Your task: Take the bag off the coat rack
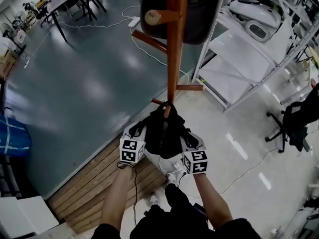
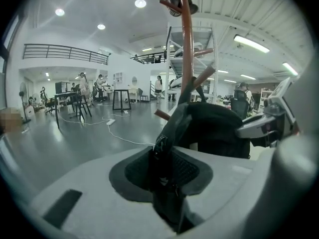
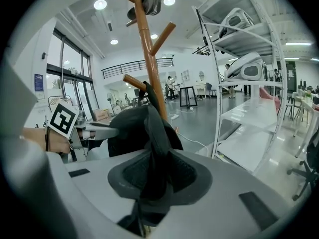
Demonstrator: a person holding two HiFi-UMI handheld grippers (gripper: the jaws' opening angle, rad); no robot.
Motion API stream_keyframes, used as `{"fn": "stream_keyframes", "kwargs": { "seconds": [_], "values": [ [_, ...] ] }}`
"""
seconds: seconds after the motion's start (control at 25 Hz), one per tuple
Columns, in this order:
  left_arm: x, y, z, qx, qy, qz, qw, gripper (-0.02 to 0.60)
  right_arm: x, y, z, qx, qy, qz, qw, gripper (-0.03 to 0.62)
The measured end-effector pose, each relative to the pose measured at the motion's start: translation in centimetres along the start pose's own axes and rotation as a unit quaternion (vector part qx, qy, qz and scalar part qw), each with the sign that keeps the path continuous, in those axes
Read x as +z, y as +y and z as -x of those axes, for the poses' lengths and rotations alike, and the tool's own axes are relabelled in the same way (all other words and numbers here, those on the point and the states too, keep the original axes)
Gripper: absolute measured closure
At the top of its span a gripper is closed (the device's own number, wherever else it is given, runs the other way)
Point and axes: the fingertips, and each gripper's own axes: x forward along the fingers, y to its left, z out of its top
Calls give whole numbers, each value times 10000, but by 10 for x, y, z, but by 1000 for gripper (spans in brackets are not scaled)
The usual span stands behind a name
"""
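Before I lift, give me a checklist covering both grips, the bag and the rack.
1. Grip of the left gripper on the bag: ok, black fabric is pinched between its jaws.
2. Grip of the right gripper on the bag: ok, fabric is pinched the same way.
3. Bag off its low peg: not ok, its top still sits at that peg on the coat rack.
4. How it loops over the peg: cannot tell, the bag's own fabric hides it.
5. Room overhead: not ok, higher pegs and another dark item are above it.
6. Clearance from the metal shelf to the right: ok, it stands apart from the bag.
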Motion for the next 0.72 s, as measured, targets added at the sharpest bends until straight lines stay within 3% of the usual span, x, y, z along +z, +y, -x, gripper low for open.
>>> {"fn": "stream_keyframes", "kwargs": {
  "seconds": [0.72],
  "values": [
    [22,-37,82,-127,-323,176,9992,488,20,40,82,59,-391,176,9991,502]
  ]
}}
